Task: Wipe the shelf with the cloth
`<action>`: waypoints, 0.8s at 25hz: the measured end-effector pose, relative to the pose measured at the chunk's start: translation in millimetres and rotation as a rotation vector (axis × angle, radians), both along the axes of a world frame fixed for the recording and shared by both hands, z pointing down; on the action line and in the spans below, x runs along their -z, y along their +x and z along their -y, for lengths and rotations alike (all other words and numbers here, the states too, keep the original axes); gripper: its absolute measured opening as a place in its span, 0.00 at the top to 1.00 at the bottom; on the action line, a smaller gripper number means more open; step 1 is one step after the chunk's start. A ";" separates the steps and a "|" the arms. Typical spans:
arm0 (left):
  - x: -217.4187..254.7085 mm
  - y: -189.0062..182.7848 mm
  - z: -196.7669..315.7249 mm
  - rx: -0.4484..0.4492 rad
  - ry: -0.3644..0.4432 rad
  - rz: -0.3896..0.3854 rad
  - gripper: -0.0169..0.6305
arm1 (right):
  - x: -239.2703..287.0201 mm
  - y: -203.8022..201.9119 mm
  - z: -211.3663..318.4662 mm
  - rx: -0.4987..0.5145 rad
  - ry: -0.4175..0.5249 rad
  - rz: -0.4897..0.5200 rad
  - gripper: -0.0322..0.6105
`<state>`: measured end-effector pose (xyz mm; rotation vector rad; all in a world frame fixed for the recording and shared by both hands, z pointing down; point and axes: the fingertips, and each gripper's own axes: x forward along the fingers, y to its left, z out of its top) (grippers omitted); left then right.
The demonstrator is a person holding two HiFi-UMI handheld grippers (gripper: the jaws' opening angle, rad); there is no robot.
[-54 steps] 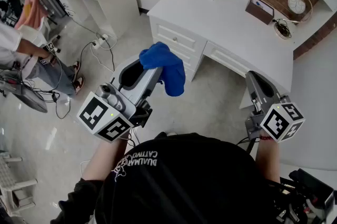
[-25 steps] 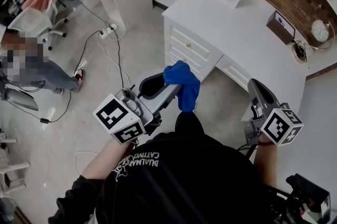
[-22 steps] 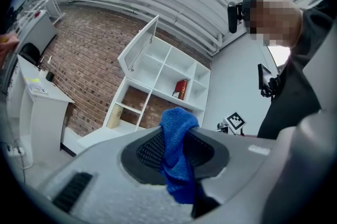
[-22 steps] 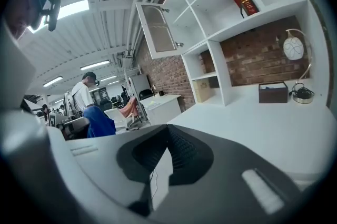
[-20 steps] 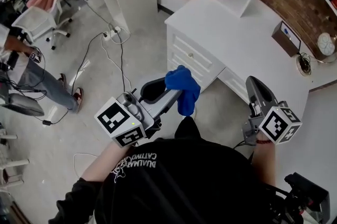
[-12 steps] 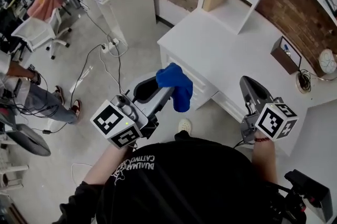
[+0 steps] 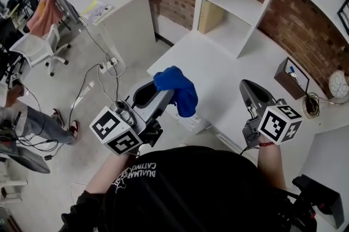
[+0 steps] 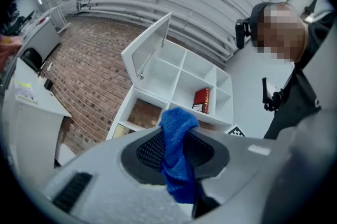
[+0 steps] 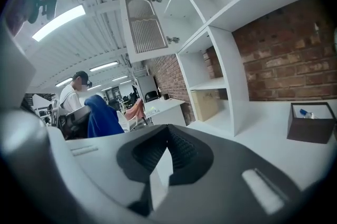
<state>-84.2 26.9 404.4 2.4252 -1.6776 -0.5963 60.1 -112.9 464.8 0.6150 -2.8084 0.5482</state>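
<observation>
A blue cloth (image 7: pixel 177 93) hangs from my left gripper (image 7: pixel 162 90), which is shut on it; in the left gripper view the cloth (image 8: pixel 178 157) drapes down between the jaws. The gripper hovers over the front left corner of the white desk (image 7: pixel 218 70). The white shelf unit (image 7: pixel 240 4) stands on the desk against the brick wall, ahead of both grippers. It also shows in the left gripper view as the shelf unit (image 8: pixel 181 83). My right gripper (image 7: pixel 250 90) is shut with nothing in it and floats above the desk's front edge, pointing at the shelf unit (image 9: pixel 224 54).
A cardboard box (image 7: pixel 210 16) sits in the lower shelf compartment and a red book (image 8: pixel 201 100) higher up. A dark brown box (image 7: pixel 290 77) and a clock (image 7: pixel 339 85) stand at the desk's right. Left: another white desk (image 7: pixel 112 1), a chair (image 7: pixel 35 45), floor cables (image 7: pixel 92 83).
The view has moved forward to the desk and shelf unit. Both grippers now hover over the desk's front edge instead of the floor. The cloth stays clamped in the left gripper.
</observation>
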 end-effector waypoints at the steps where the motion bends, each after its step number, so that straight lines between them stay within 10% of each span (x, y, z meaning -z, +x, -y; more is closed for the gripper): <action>1: 1.1 -1.3 8.9 -0.004 0.003 -0.026 0.84 | -1.2 -0.1 9.9 -0.001 -0.002 0.006 0.94; 11: -7.0 13.1 63.7 -0.059 -0.055 0.029 0.84 | -6.0 18.2 57.9 -0.058 -0.026 0.059 0.94; 20: -6.2 30.5 121.1 -0.210 -0.067 0.014 0.84 | 17.1 25.7 50.5 0.034 0.142 0.104 0.94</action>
